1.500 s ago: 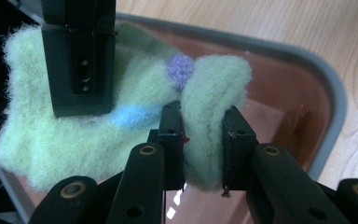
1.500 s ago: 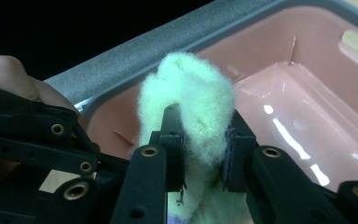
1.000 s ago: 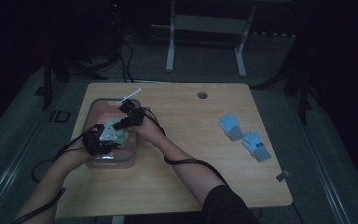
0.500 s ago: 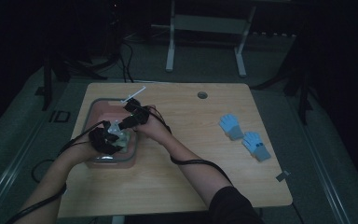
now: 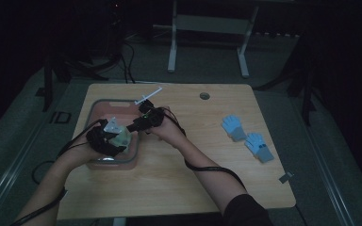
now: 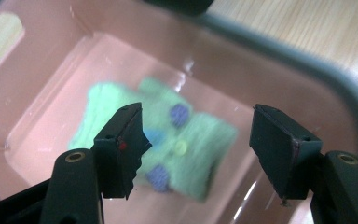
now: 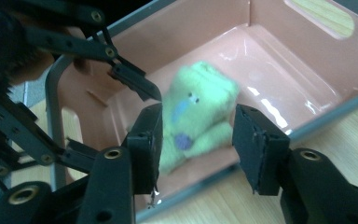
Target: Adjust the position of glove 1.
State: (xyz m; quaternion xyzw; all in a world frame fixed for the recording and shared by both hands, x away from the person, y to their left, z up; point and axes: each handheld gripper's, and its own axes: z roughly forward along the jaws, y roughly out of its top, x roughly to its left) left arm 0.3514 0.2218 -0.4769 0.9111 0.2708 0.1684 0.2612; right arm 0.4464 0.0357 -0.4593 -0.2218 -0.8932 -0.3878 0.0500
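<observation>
A: Left hand-held gripper point(image 6: 198, 154) status? Its jaws have just been opening.

B: Jaws apart now, nothing pressed between them. It hangs over the pink tub point(image 6: 270, 79), and the green plush toy point(image 6: 163, 140) lies loose on the tub floor below the gap.

A: Right hand-held gripper point(image 7: 198, 149)?

B: Same. Jaws have just been opening and stand apart, pads off the toy point(image 7: 196, 116). In the earlier high views both grippers were bunched tight over the tub; now the right one point(image 5: 139, 125) sits toward the tub's right rim.

A: So that's the release.

B: I'd say so. Toy is dropped in the tub point(image 5: 96, 106), at the bench's point(image 5: 193, 160) left side. Blue gloves point(image 5: 245, 136) near the right edge look untouched, likely next.
</observation>
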